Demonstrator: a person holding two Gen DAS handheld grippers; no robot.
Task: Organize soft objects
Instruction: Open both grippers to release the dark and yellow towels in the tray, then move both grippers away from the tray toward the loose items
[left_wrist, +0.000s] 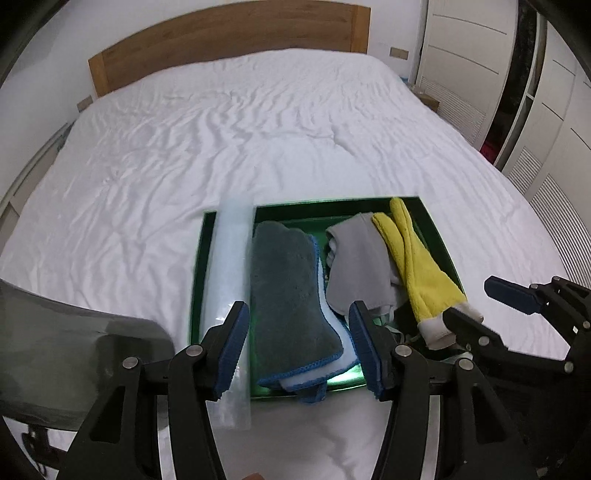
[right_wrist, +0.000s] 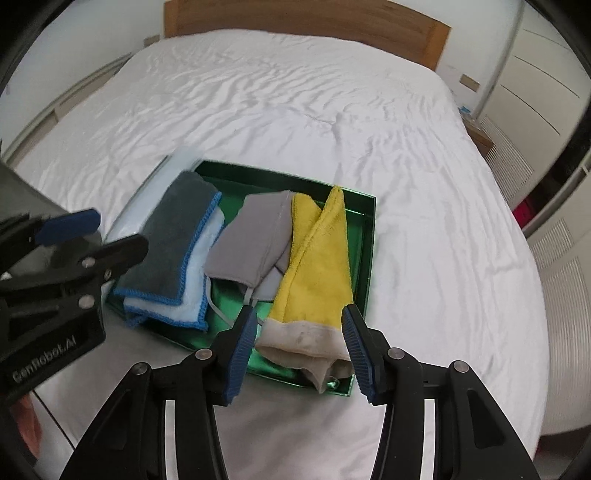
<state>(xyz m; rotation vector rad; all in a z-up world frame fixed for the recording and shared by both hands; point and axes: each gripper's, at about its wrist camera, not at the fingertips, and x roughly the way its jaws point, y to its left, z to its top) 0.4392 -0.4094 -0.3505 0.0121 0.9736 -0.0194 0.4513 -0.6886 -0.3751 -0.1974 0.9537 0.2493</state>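
A green tray (left_wrist: 332, 205) (right_wrist: 370, 236) lies on the white bed. Left to right it holds a folded dark grey towel with blue edging (left_wrist: 288, 295) (right_wrist: 173, 236), a light grey cloth (left_wrist: 358, 258) (right_wrist: 255, 232) and a yellow cloth with a pale cuff (left_wrist: 417, 266) (right_wrist: 317, 266). A clear plastic bag (left_wrist: 229, 277) drapes over the tray's left rim. My left gripper (left_wrist: 299, 350) (right_wrist: 96, 238) hovers open above the near end of the grey towel. Above the yellow cloth's cuff, my right gripper (right_wrist: 300, 354) (left_wrist: 487, 306) is open, its pads clear of the fabric.
The rumpled white bedcover (left_wrist: 221, 129) spreads wide beyond the tray, up to a wooden headboard (left_wrist: 229, 40). White wardrobe doors (left_wrist: 461, 55) stand along the right. A dark grey curved shape (left_wrist: 74, 350) fills the lower left of the left wrist view.
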